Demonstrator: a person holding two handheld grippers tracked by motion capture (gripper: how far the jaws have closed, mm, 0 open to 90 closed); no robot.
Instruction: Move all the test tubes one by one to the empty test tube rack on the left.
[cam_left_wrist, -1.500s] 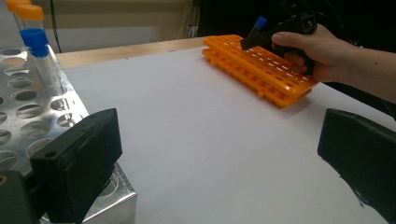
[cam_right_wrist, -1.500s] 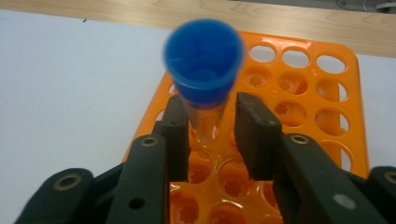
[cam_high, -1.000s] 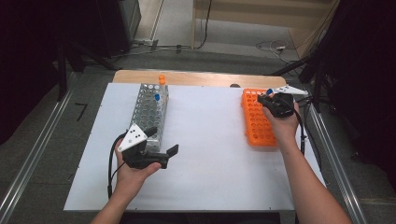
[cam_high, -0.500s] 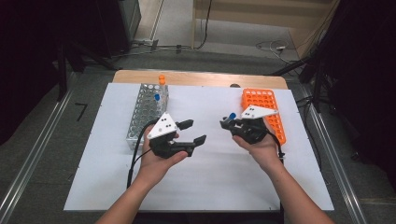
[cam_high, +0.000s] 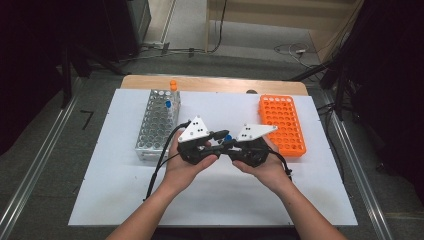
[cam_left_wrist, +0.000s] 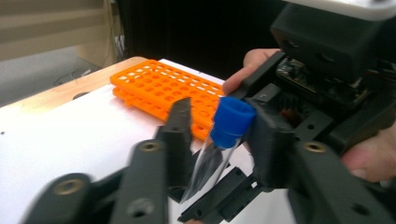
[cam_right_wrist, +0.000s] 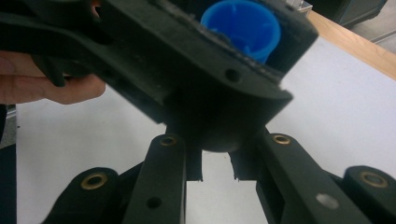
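My two grippers meet tip to tip above white table (cam_high: 120, 200). Right gripper (cam_high: 231, 144) pinching clear blue-capped tube (cam_left_wrist: 228, 126); left gripper (cam_high: 218, 135) just closed onto cap. Tube axis runs between them.

A wooden table (cam_high: 210, 84) carries a white board (cam_high: 220, 200) that covers most of its top. On the board, a metal test-tube rack (cam_high: 156, 125) lies just left of the left gripper (cam_high: 212, 142), and an orange tube rack (cam_high: 282, 122) lies just right of the right gripper (cam_high: 231, 145). An orange cap (cam_high: 173, 84) sits beyond the metal rack.
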